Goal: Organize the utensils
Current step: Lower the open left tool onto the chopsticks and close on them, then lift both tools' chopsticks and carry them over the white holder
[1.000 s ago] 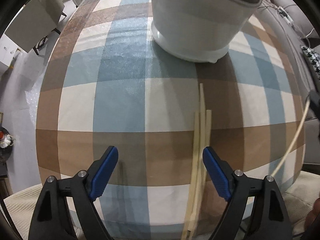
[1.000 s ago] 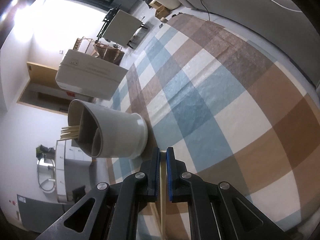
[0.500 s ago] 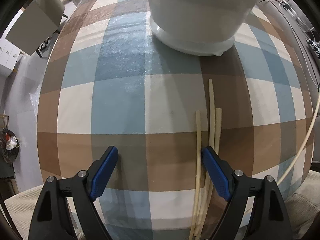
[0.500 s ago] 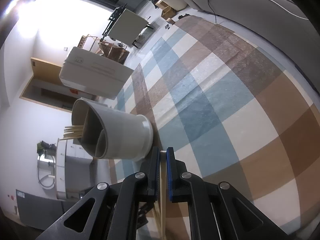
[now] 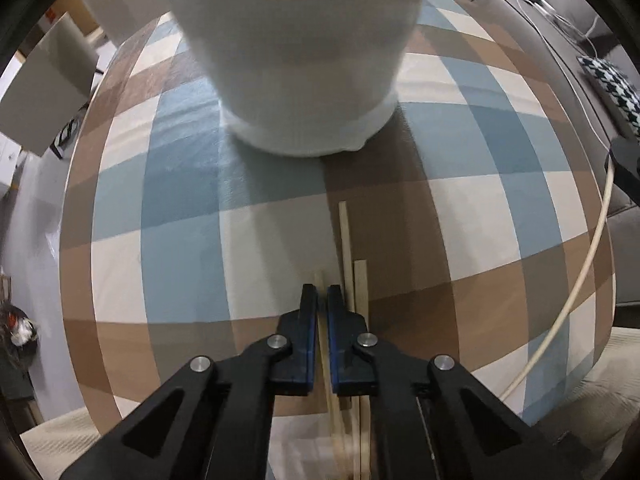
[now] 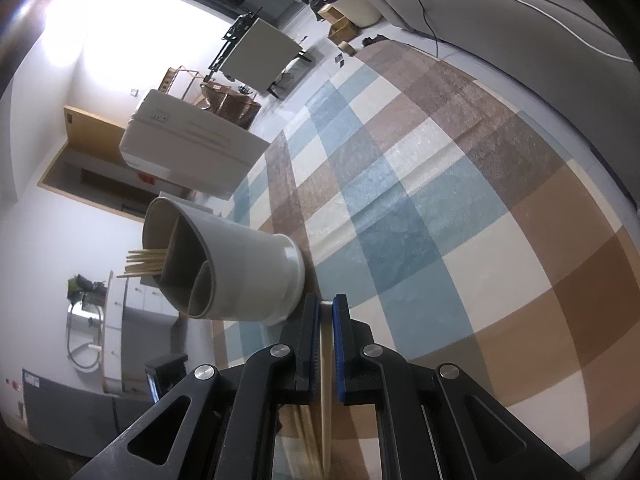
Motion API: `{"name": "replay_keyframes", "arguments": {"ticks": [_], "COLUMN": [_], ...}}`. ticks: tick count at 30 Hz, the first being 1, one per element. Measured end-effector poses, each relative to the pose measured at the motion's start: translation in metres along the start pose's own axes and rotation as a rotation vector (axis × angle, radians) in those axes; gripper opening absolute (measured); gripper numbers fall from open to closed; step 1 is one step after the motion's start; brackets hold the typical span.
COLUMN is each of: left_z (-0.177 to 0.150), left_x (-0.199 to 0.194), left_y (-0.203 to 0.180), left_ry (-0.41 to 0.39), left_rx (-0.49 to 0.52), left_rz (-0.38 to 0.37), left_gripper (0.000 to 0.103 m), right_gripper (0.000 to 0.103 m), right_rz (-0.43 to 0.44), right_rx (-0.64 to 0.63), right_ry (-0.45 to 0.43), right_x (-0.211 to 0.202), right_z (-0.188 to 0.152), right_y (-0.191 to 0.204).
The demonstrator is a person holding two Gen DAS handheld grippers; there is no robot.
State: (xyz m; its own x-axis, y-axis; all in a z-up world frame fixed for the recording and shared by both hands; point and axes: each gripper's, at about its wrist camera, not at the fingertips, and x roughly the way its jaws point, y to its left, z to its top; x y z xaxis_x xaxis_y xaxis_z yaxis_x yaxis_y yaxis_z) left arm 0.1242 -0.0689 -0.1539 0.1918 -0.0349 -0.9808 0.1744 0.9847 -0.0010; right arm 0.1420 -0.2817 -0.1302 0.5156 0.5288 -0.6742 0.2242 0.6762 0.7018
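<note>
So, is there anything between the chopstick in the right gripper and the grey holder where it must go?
Nothing visible blocks it. The right gripper is shut on a chopstick, and only bare checkered tablecloth lies between it and the utensil holder.

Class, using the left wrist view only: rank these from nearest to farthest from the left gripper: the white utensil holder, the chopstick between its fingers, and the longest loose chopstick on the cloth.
1. Chopstick gripped by the left gripper, between the pads.
2. Longest loose chopstick, just right of the fingertips, pointing ahead.
3. White utensil holder, straight ahead, beyond the chopsticks.
</note>
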Motion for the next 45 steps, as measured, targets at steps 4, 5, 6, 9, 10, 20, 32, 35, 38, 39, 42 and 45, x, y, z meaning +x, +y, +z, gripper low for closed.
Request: {"name": "replay_keyframes", "arguments": {"ticks": [4,5,6,9,10,20,32,35,38,39,42,45], "left_z": [0.001,0.002,0.002,0.001,0.001,-0.019,-0.024,-0.029,-0.032,-0.032,-0.034,-0.034], "left_x": [-0.001,-0.001,-0.003,-0.016,-0.023,-0.091,-0.112,-0.118,-0.122,-0.124,-0.132,-0.141], "left_y": [0.007,0.009,0.010,0.022,0.027,0.054,0.066,0.067,0.073,0.074,0.077,0.075], "left_ry": [-0.007,-0.011,-0.019,-0.065,-0.091,-0.313,-0.399,-0.402,-0.400,-0.401,-0.414,-0.431], "left_rx": [-0.046,-0.058,-0.066,-0.101,-0.120,-0.210,-0.190,-0.180,-0.182,-0.185,-0.177,-0.159], "left_rz": [-0.046,-0.052,-0.058,-0.074,-0.087,-0.155,-0.181,-0.194,-0.210,-0.217,-0.231,-0.244], "left_gripper": [0.000,0.000,0.000,0.000,0.000,0.000,0.000,0.000,0.000,0.000,0.000,0.000], "right_gripper": [0.006,0.006,0.006,0.006,0.006,0.006,0.006,0.006,0.006,0.006,0.006,0.006], "right_rz": [-0.004,-0.006,-0.007,-0.014,-0.015,-0.024,-0.089,-0.093,-0.100,-0.104,-0.108,-0.105], "right_rx": [-0.006,-0.012,-0.018,-0.049,-0.061,-0.249,-0.474,-0.487,-0.512,-0.522,-0.534,-0.508], "right_ry": [0.003,0.004,0.005,0.006,0.005,-0.061,-0.141,-0.160,-0.174,-0.176,-0.188,-0.203], "right_x": [0.002,0.003,0.003,0.003,0.003,-0.013,-0.025,-0.030,-0.034,-0.035,-0.039,-0.044], "right_z": [0.000,0.000,-0.001,-0.003,-0.004,-0.026,-0.059,-0.065,-0.072,-0.074,-0.080,-0.080], "right_y": [0.001,0.003,0.005,0.012,0.014,0.056,0.102,0.109,0.117,0.119,0.125,0.127]}}
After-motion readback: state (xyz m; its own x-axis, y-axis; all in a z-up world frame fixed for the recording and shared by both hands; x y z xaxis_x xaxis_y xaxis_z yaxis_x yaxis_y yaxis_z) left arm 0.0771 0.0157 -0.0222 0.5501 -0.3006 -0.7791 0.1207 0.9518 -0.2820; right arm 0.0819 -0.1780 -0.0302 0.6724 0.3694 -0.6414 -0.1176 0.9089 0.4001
